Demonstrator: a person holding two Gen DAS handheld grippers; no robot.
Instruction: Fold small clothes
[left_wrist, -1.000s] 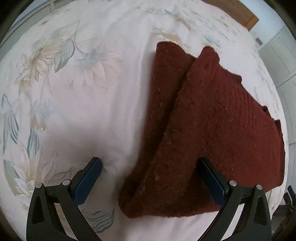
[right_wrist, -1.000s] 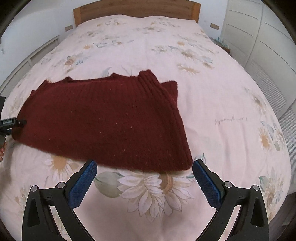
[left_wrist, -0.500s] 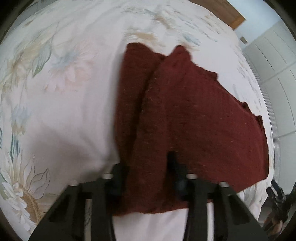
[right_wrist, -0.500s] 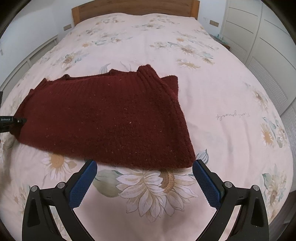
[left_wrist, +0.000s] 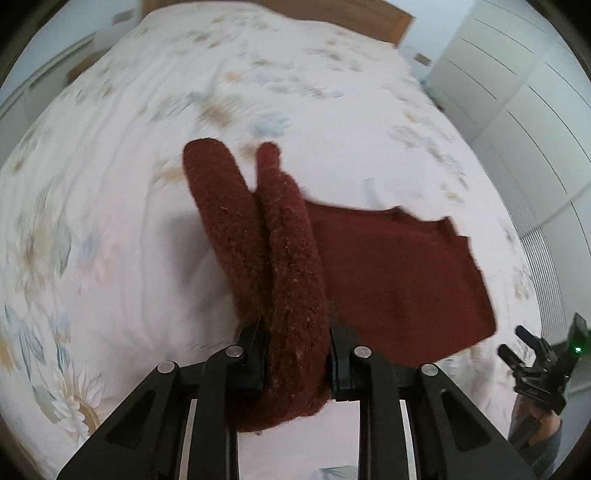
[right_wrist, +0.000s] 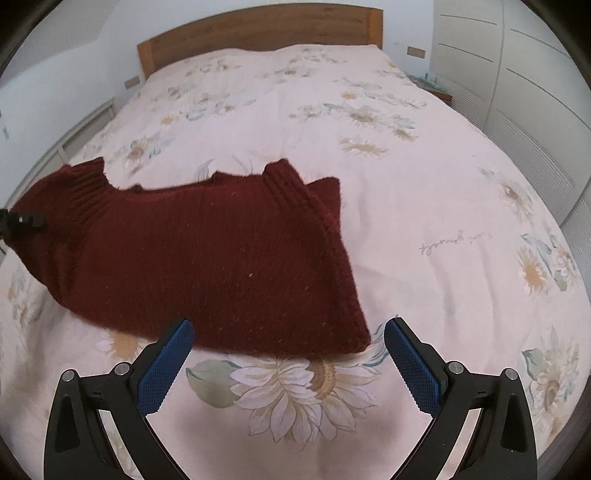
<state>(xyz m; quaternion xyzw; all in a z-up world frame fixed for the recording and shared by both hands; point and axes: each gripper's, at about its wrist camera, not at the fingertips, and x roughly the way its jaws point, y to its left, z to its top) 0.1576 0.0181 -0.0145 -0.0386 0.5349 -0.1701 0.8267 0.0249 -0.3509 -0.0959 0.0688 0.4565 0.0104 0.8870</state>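
Wool of the dark red sweater (left_wrist: 291, 295) is clenched between the fingers of the left tool (left_wrist: 293, 363), a doubled fold rising straight ahead of it, the rest lying to its right on the bed (left_wrist: 129, 184). Right view: the right tool (right_wrist: 288, 365) is released, jaws wide, the sweater's near edge just ahead of them.

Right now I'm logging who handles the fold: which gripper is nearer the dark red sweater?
Left. The left gripper is shut on the dark red sweater, lifting its end off the bedspread. The right gripper is open, just short of the near hem.
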